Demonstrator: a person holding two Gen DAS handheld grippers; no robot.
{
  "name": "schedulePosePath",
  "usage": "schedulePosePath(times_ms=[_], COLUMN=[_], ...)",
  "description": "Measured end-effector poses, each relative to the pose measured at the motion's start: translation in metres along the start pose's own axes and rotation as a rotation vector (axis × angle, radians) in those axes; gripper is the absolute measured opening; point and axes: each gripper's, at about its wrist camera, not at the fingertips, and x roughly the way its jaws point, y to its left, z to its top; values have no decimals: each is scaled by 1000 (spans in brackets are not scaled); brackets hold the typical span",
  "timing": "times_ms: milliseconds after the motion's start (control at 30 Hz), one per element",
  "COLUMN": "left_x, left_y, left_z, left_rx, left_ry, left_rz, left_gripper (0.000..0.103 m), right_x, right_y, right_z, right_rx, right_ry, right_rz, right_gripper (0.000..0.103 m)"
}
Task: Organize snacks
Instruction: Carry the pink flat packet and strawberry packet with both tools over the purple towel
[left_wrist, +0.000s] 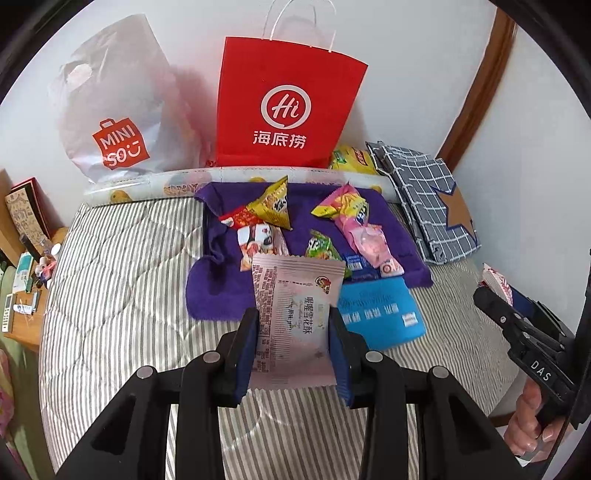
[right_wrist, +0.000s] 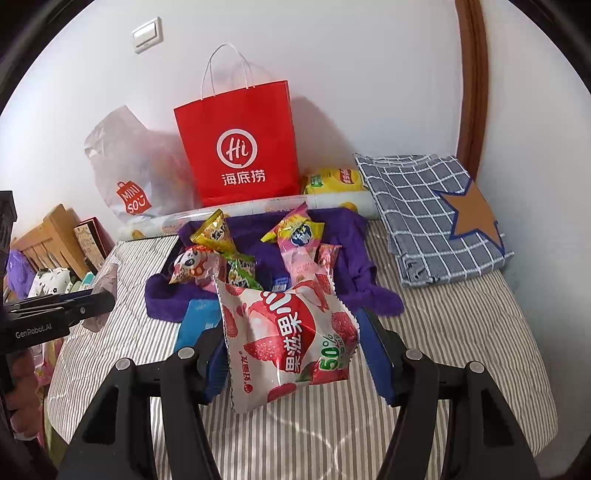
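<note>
My left gripper (left_wrist: 293, 314) is shut on a pale pink snack packet (left_wrist: 291, 291), held upright above the striped bed; from the right wrist view it (right_wrist: 107, 299) shows at the left edge. My right gripper (right_wrist: 291, 332) is shut on a puffy red and white lychee packet (right_wrist: 291, 343) and appears at the right edge (left_wrist: 485, 293) of the left wrist view. Beyond both lies a purple towel (left_wrist: 218, 291) (right_wrist: 354, 254) bearing several loose snack packets. A red paper bag (left_wrist: 288, 103) (right_wrist: 240, 147) stands open-topped against the wall, a white plastic bag (left_wrist: 118, 110) (right_wrist: 122, 173) to its left.
A blue flat packet (left_wrist: 380, 314) (right_wrist: 199, 321) lies at the towel's near edge. A yellow chips bag (left_wrist: 351, 158) sits behind the towel. A folded checked cloth (right_wrist: 436, 210) lies at the right. A cluttered wooden nightstand (left_wrist: 26, 280) stands left of the bed. A hand (left_wrist: 532, 417) grips the right handle.
</note>
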Motion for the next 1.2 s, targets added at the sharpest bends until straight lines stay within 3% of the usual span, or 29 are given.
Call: schedulePosePath(times_ms=[400,867,1200], left_x=[21,43,96], left_y=[-2,0,17], left_z=[34,58,83], left_rx=[18,22,-14], left_ry=[-17,-17,34], left_rz=[11,3,15], left_gripper=[35,35,35], right_x=[36,65,125], right_y=[5,9,13], right_z=[37,58,70], right_rx=[-18,-48,-72], right_ry=[-1,9,62], right_rz=[6,-5,29], right_gripper=[63,63,63])
